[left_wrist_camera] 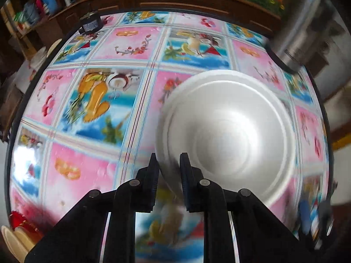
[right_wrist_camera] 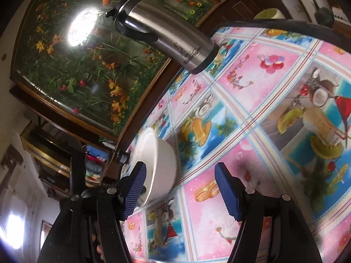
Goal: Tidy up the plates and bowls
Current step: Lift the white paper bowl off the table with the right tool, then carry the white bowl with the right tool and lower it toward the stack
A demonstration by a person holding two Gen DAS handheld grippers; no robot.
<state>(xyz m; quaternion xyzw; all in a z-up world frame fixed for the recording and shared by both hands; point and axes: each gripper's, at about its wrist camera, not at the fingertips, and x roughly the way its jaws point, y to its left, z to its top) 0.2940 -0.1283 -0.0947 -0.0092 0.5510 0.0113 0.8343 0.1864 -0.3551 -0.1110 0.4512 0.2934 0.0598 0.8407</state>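
Fingers of your left gripper (left_wrist_camera: 169,160) are standing close together, clamping the near rim of the white bowl (left_wrist_camera: 228,131): one finger is sitting outside the wall and the other inside. From your left wrist view, the bowl is showing its empty inside and is lying toward the right edge of the table (left_wrist_camera: 131,50), over the pink and blue fruit-patterned cloth. The picture is blurring around the bowl.

Your right gripper (right_wrist_camera: 182,188) is holding its blue ribbed pads (right_wrist_camera: 228,195) well apart, gripping nothing, and is hanging above the cloth. From this view the bowl is appearing just past the left pad, at the table's left edge, with the dark frame of your other gripper beside it.

Farther out, a steel thermos (right_wrist_camera: 166,35) is standing near the far edge of the table. A small dark jar (left_wrist_camera: 91,24) is sitting at the far left corner in the left wrist view. A flower painting (right_wrist_camera: 83,54) is hanging behind the table.
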